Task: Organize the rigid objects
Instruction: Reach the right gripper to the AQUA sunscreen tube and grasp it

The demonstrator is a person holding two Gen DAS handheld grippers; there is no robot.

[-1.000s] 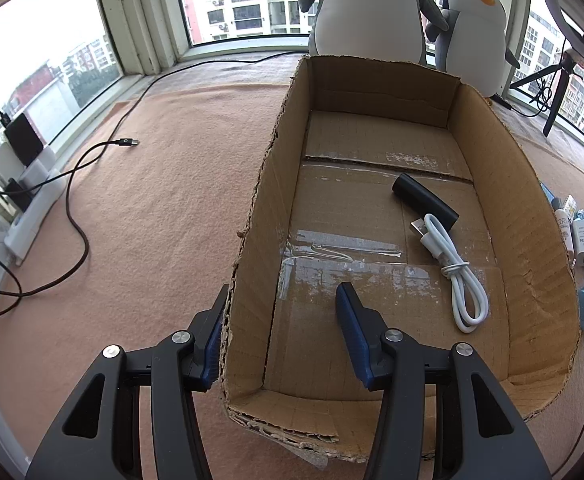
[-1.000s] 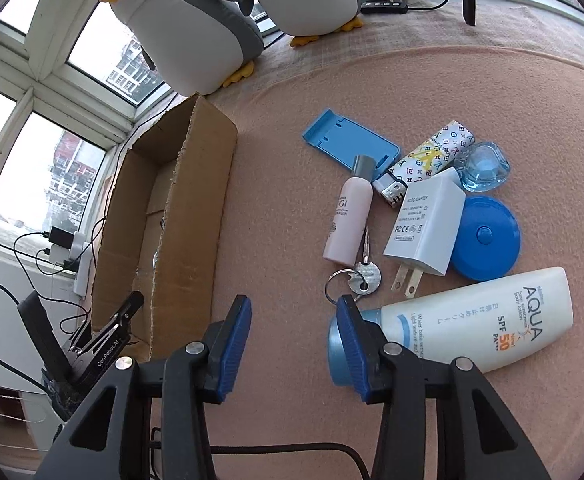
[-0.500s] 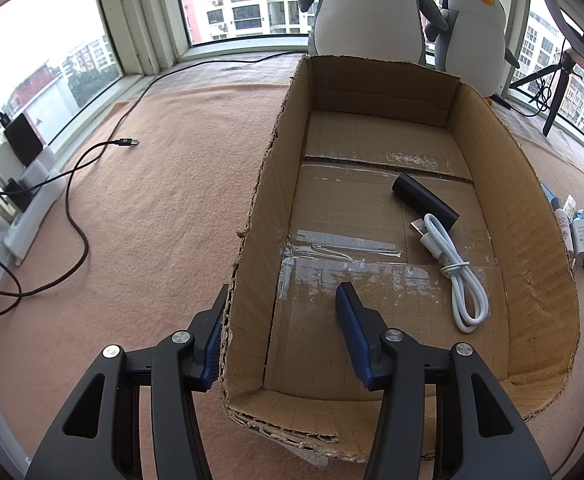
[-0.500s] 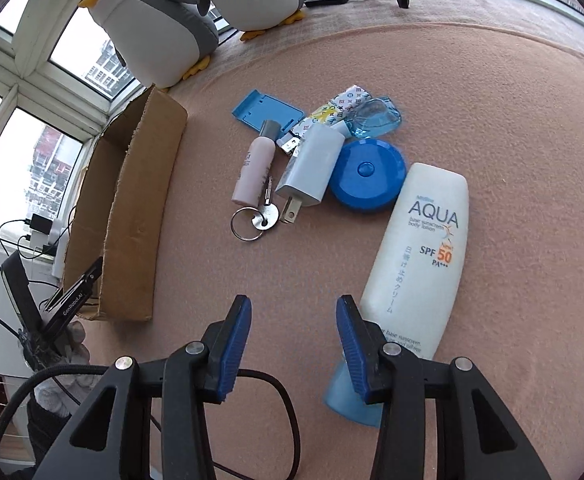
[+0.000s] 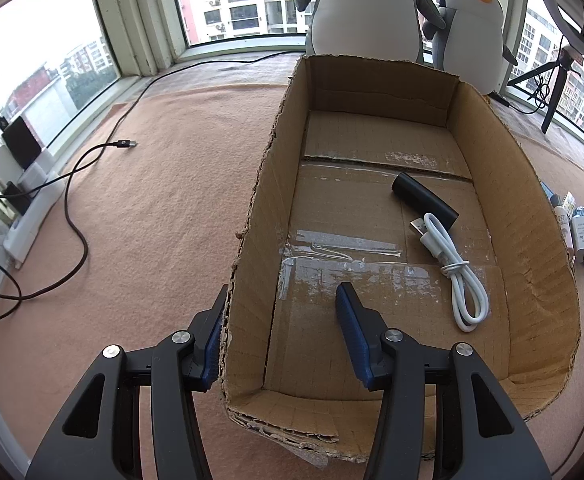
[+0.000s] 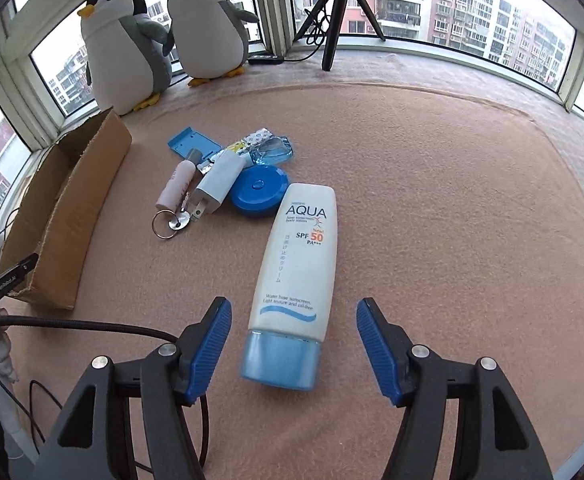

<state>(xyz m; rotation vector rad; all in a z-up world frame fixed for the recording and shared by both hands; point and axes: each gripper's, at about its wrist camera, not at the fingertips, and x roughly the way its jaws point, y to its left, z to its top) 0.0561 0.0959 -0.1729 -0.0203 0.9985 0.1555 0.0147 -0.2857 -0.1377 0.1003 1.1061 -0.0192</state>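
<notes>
Right gripper (image 6: 292, 346): swung from the box side to straddle the sunscreen tube (image 6: 298, 256), lower centre; jaws opening, not touching it.
Left gripper (image 5: 278, 338): unmoved, clamped on the cardboard box (image 5: 248, 240) wall.
Meaning: tube likely next into the box.

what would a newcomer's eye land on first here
Probably the white sunscreen tube lying on the carpet, its blue cap between the opening fingers of the right gripper, which do not touch it. Next, the cardboard box whose near wall the left gripper straddles, with a black cylinder and white cable inside.
</notes>
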